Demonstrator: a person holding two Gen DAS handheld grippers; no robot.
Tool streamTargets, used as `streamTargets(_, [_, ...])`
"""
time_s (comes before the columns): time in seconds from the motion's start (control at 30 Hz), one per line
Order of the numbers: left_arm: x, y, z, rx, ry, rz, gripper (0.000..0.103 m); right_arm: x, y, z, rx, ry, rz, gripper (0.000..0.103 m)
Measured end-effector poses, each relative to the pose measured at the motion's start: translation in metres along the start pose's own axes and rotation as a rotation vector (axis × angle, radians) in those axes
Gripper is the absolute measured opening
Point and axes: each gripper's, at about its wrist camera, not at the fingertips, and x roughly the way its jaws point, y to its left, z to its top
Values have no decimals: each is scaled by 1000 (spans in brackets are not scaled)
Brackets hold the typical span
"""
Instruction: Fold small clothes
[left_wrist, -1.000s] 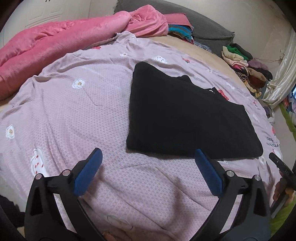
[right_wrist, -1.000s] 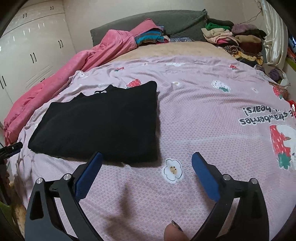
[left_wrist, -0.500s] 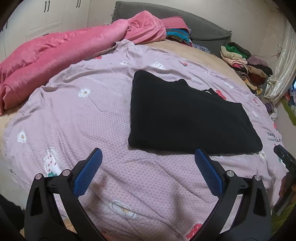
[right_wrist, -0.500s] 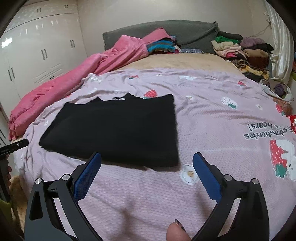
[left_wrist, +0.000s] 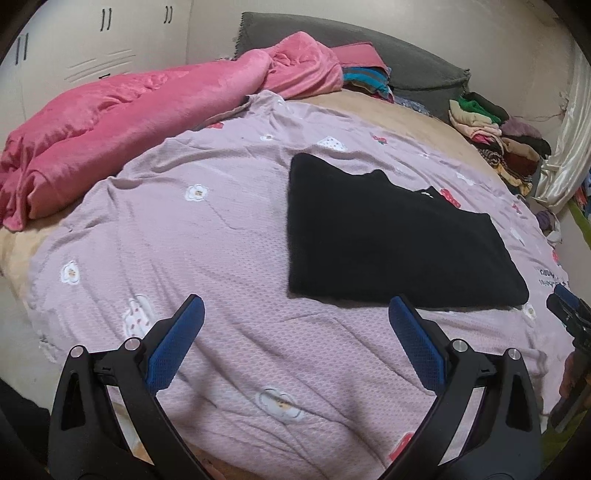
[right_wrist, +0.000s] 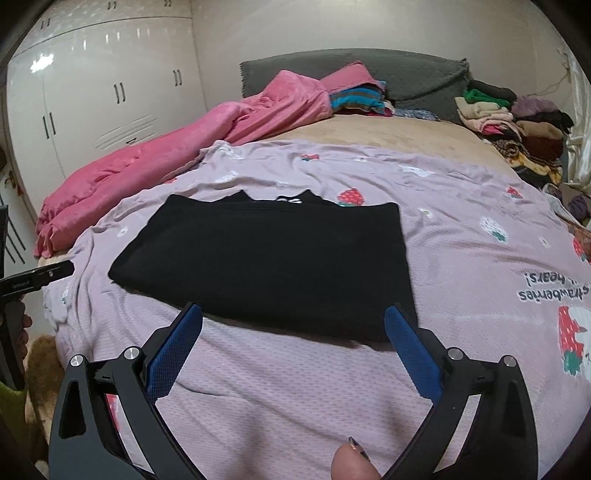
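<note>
A black garment (left_wrist: 388, 236) lies folded flat into a rectangle on the lilac strawberry-print sheet (left_wrist: 184, 236); it also shows in the right wrist view (right_wrist: 273, 262). My left gripper (left_wrist: 295, 332) is open and empty, held above the sheet near the garment's near left corner. My right gripper (right_wrist: 293, 339) is open and empty, just in front of the garment's near edge. The right gripper shows at the right edge of the left wrist view (left_wrist: 570, 321), and the left gripper at the left edge of the right wrist view (right_wrist: 33, 280).
A pink blanket (left_wrist: 129, 122) is bunched along the bed's left side. A stack of folded clothes (right_wrist: 517, 125) sits at the far right by the grey headboard (right_wrist: 369, 74). White wardrobes (right_wrist: 92, 99) stand to the left. The bed edge lies just below both grippers.
Both grippers have pulled back and risen away from the garment, staying open. The garment has not moved.
</note>
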Motion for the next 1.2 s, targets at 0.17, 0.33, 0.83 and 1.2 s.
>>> streamTargets(0.17, [-1,16,0,-31,0,18,93,9,28,5,-62,6,29,99])
streamTargets(0.33, [1,34,-1,-70,-5,38,93,25,60,9,-123,21,66,99])
streamTargets(0.83, [27,61,32,-104,3,87,93,97,161,8,-385,79,99,99])
streamTargets(1.2, [62,47,65,-30,30,111,93,147,209,-3,-569,97,3,99])
